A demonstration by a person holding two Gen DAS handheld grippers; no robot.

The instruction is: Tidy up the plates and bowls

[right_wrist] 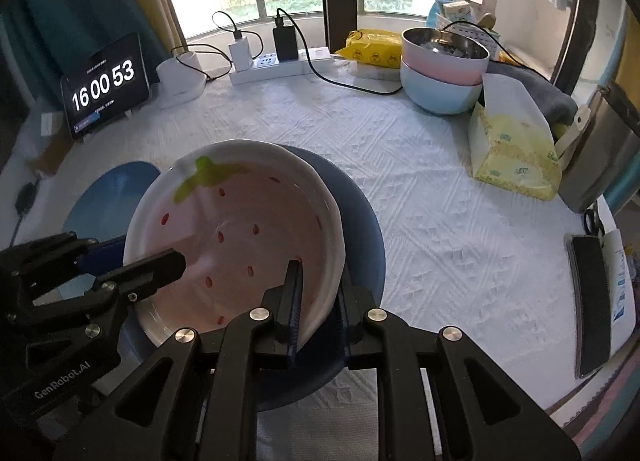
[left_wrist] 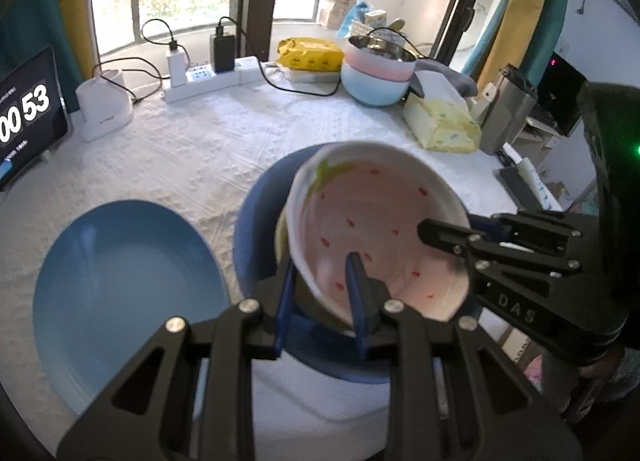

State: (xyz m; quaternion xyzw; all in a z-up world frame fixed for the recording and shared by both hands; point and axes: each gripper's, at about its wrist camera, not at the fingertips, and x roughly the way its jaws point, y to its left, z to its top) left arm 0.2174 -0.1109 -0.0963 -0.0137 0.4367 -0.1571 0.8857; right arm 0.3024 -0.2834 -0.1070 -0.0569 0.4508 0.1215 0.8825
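A white strawberry-pattern bowl (left_wrist: 372, 221) (right_wrist: 236, 229) is held above a dark blue plate (left_wrist: 260, 221) (right_wrist: 360, 229) on the white tablecloth. My left gripper (left_wrist: 320, 293) is shut on the bowl's near rim; it shows in the right wrist view (right_wrist: 132, 261) on the bowl's left rim. My right gripper (right_wrist: 318, 301) is shut on the bowl's right rim; it shows in the left wrist view (left_wrist: 452, 233). A light blue plate (left_wrist: 124, 293) (right_wrist: 108, 197) lies to the left of the dark one.
Stacked pink and light blue bowls (left_wrist: 376, 69) (right_wrist: 444, 73) with a metal bowl on top stand at the back right. A tissue pack (right_wrist: 516, 153), power strip (right_wrist: 276, 65), clock tablet (right_wrist: 104, 85), white box (left_wrist: 104, 105) and phone (right_wrist: 592, 301) ring the table.
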